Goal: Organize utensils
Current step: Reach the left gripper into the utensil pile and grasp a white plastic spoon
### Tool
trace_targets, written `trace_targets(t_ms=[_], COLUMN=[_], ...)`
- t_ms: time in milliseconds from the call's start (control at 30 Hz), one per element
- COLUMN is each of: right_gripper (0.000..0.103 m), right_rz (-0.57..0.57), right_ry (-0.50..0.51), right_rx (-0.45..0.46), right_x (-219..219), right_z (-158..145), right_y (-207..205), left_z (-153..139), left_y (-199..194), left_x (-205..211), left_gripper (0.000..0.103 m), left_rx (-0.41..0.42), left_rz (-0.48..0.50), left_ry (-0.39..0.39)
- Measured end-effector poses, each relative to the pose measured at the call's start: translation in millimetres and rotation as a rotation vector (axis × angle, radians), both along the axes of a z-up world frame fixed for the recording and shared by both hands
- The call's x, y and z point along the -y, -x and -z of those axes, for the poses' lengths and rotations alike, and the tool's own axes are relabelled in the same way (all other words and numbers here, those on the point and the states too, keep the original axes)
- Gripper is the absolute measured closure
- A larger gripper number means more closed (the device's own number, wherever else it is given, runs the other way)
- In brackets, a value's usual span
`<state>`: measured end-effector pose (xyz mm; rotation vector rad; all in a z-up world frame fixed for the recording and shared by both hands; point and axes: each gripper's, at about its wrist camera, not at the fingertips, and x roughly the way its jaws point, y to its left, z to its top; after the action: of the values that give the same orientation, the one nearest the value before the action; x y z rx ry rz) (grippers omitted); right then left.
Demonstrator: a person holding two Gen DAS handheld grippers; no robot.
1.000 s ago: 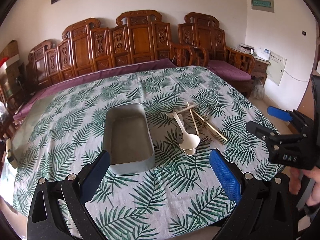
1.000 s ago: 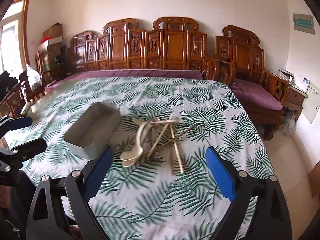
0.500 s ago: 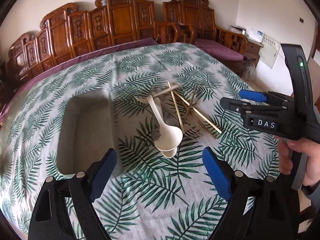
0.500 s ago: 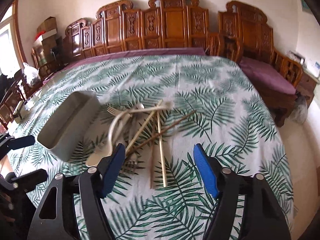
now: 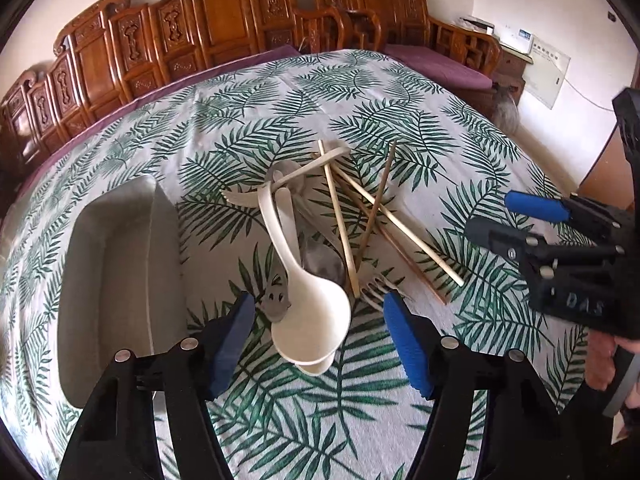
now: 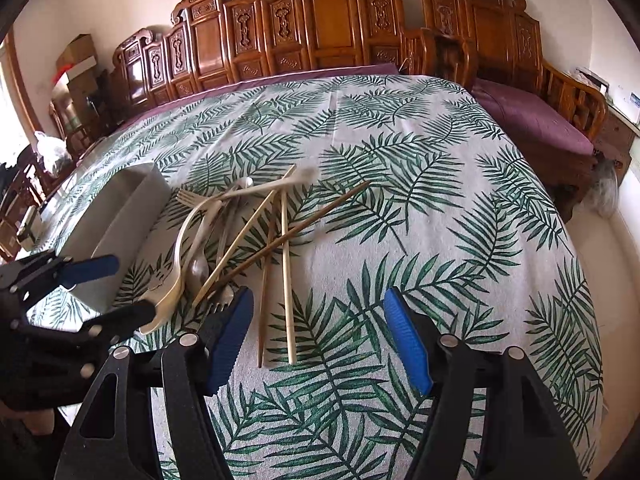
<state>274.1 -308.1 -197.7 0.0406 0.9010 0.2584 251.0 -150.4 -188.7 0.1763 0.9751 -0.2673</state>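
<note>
Left wrist view: left gripper [image 5: 316,316], its jaws just narrowed but still spread, nothing pinched, frames the bowls of two stacked cream spoons [image 5: 310,312] amid a crossed heap of chopsticks [image 5: 340,220] and forks; grey tray [image 5: 120,280] just left. Right wrist view: right gripper [image 6: 318,336], fingers apart and empty, frames the chopsticks' [image 6: 286,280] near ends; bare leaf-print tablecloth [image 6: 460,240] extends rightward to the table edge.

Two black plastic hand-held grippers: the left hand-held gripper [image 5: 318,334] and the right hand-held gripper [image 6: 318,334] each carry ribbed blue pads [image 5: 404,342] on angular black arms fixed with silver round-head screws [image 5: 448,343]. Beside the screws, the right unit's housing bears faint "DAS" lettering [image 5: 582,304].
</note>
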Motion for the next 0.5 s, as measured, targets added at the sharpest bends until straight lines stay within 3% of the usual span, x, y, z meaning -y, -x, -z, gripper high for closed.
trace_targets(t_ms=[167, 333, 500], right_gripper=[0.034, 0.034, 0.035], right_rz=[-0.012, -0.007, -0.016], right_ry=[0.009, 0.005, 0.011], right_rx=[-0.02, -0.029, -0.043], right_x=[-4, 0, -1], right_z=[7, 9, 13], right_y=[0, -2, -2], left_z=[9, 15, 24], left_y=[-21, -20, -18], left_x=[0, 3, 4], left_gripper=[0.051, 0.052, 0.075], left_rx=[-0.06, -0.089, -0.112], left_rz=[-0.032, -0.025, -0.015], left_ry=[0.019, 0.021, -0.009])
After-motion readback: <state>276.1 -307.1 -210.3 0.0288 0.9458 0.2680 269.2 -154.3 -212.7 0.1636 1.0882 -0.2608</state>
